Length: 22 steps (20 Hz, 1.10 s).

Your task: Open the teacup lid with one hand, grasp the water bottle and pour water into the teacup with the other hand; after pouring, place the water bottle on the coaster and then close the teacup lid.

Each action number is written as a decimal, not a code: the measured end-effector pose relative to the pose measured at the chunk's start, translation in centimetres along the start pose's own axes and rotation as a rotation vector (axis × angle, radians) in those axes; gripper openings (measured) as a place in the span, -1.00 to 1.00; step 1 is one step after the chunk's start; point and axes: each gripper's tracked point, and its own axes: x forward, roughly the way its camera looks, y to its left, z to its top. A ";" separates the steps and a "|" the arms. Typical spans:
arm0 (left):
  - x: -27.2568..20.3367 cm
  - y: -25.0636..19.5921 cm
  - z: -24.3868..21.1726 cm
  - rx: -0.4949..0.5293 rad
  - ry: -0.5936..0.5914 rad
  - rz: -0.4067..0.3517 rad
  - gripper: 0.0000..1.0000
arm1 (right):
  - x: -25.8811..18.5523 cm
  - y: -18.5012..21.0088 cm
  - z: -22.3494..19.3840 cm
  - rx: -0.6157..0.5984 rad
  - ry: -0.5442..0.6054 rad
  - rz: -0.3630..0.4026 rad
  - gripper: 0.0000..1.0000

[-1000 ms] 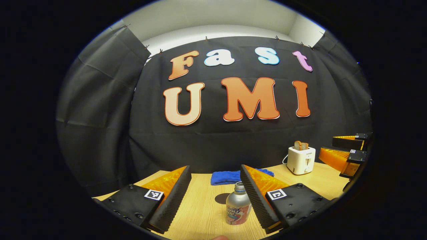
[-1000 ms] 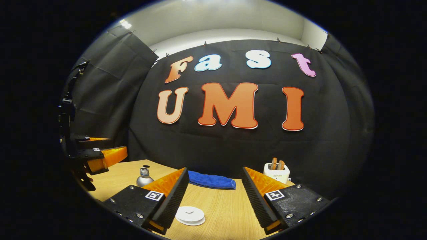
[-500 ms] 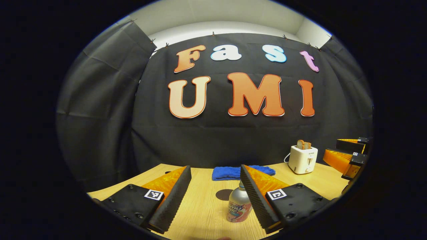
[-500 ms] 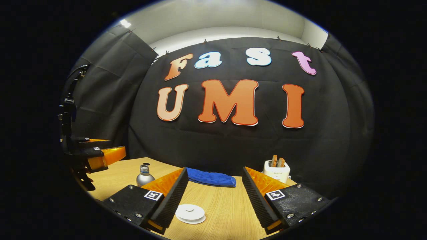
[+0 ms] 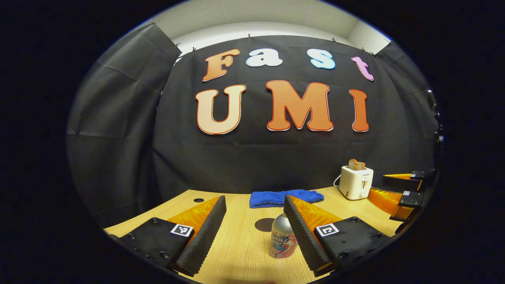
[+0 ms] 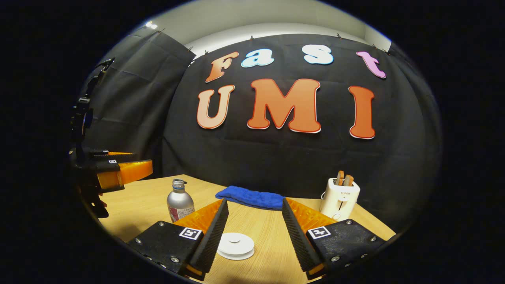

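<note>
In the left gripper view my left gripper (image 5: 254,197) is open over the wooden table (image 5: 236,252). A silver water bottle (image 5: 281,241) with a colourful label and no cap stands upright just inside its right finger, which hides part of it. A dark round coaster (image 5: 264,225) lies just behind the bottle. In the right gripper view my right gripper (image 6: 255,202) is open above a white round teacup lid (image 6: 235,245) with a small knob, which sits near its left finger. The cup below the lid is hidden. The bottle (image 6: 180,201) stands to the left there.
A folded blue cloth (image 5: 282,197) lies at the back of the table. A white toaster (image 5: 356,182) holding bread slices stands at the back right. The right gripper (image 5: 376,184) hangs at the right edge of the left view, the left gripper (image 6: 142,161) at the left of the right view.
The right gripper view has shifted, so the bottle and toaster show larger and higher, and the lid sits a little farther in. The left gripper barely moved. Both stay open.
</note>
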 end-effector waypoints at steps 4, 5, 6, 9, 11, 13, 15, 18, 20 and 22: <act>-0.3 0.0 -0.5 0.012 0.008 -0.003 1.00 | 1.8 1.4 -3.6 -0.006 0.085 0.030 0.39; -0.4 0.0 -0.6 0.021 0.011 -0.004 1.00 | 2.2 1.8 -5.2 0.004 0.127 0.043 0.34; -0.4 0.0 -1.0 0.033 0.015 -0.005 0.94 | 2.6 2.0 -6.5 0.018 0.166 0.051 0.29; -0.6 0.0 -1.7 0.059 0.029 -0.010 1.00 | 3.3 3.2 -7.9 0.038 0.208 0.076 0.11; -0.7 -0.2 -2.0 0.063 0.037 -0.016 1.00 | 3.8 3.6 -8.9 0.025 0.220 0.084 0.07; -0.6 -0.8 -2.7 0.056 0.055 -0.031 0.94 | 4.0 3.9 -9.8 0.013 0.238 0.086 0.07; -0.6 -1.1 -3.3 0.059 0.068 -0.038 1.00 | 4.3 3.8 -10.1 0.008 0.240 0.077 -0.03; -0.7 -1.4 -3.7 0.065 0.081 -0.043 0.94 | 4.4 3.9 -11.2 0.009 0.277 0.081 -0.22; -0.6 -1.5 -4.1 0.059 0.088 -0.046 0.94 | 4.5 3.9 -11.3 0.011 0.273 0.080 -0.32; -0.6 -1.7 -4.6 0.054 0.101 -0.050 0.94 | 4.5 3.7 -11.2 0.007 0.260 0.065 -0.47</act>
